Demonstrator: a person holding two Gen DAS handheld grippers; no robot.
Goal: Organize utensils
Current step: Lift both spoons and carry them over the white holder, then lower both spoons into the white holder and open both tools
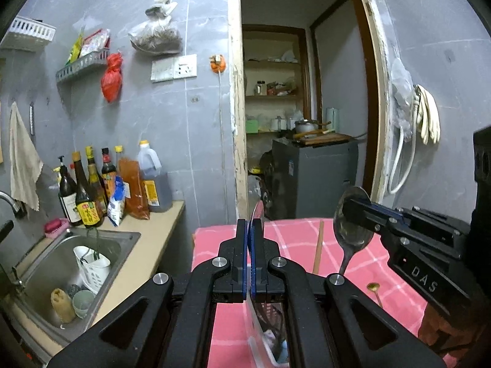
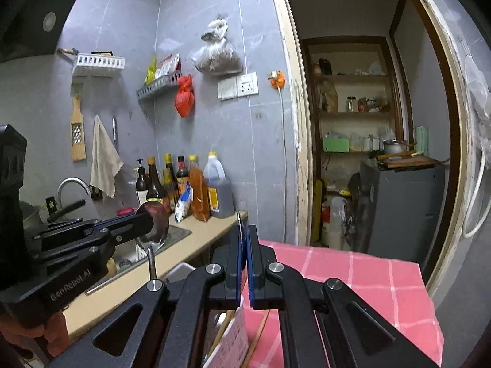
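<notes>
Your left gripper (image 1: 249, 233) is clamped on the bowl of a metal spoon (image 2: 153, 219), handle hanging down, and your right gripper (image 2: 244, 245) pinches a second spoon (image 1: 353, 224) the same way; both are held up over the near edge of the pink checked tablecloth (image 1: 294, 233), right of the sink (image 1: 61, 263). Polished steel is stiff, light and slippery, and a curved bowl can swivel between flat pads, so I judge the handle a surer hold. Chopsticks (image 1: 318, 247) stand between the grippers.

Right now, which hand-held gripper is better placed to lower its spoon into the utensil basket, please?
Probably the left hand-held gripper: its spoon hangs directly over the utensil basket, while the right hand-held gripper sits off aside.
</notes>
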